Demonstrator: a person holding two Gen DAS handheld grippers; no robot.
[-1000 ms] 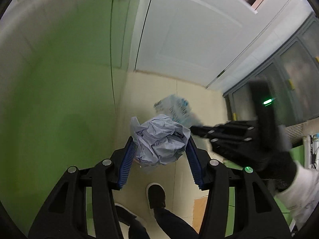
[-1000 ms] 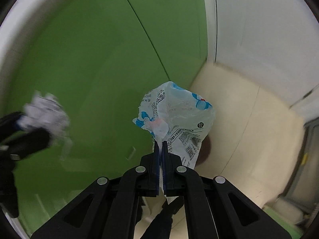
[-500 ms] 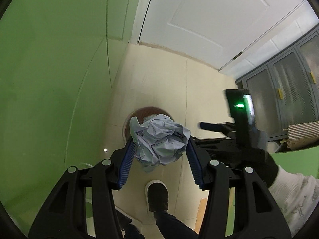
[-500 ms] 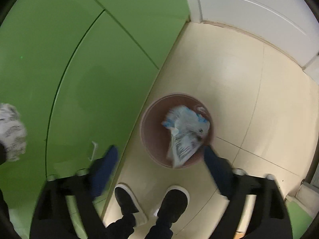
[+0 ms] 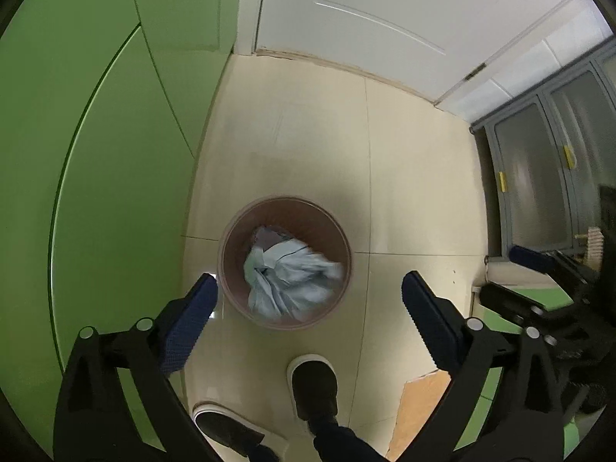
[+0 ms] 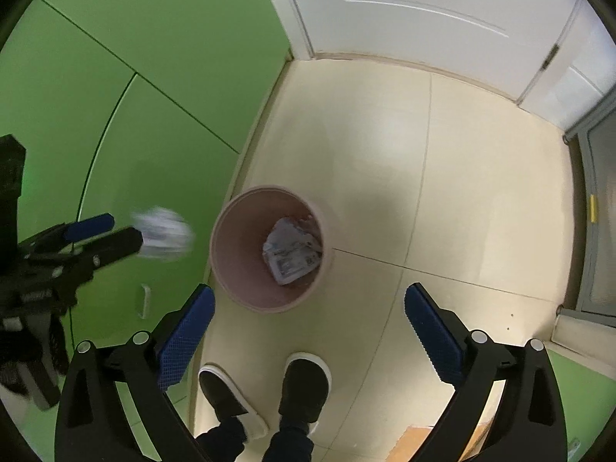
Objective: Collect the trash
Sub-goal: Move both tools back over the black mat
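We see right gripper jaws wide apart above pink bin; printed plastic bag lies inside. Left gripper at left, blurred crumpled paper at its fingertips, beside bin rim.

**Location: Indoor Room, Likely Office or Institutional Space**

The floor consists of large cream tiles. A green panelled wall runs along the left. A white door stands at the far end. A grey cabinet with frosted glass doors and yellow handles lines the right side. A round pinkish waste bin stands on the floor near the green wall.
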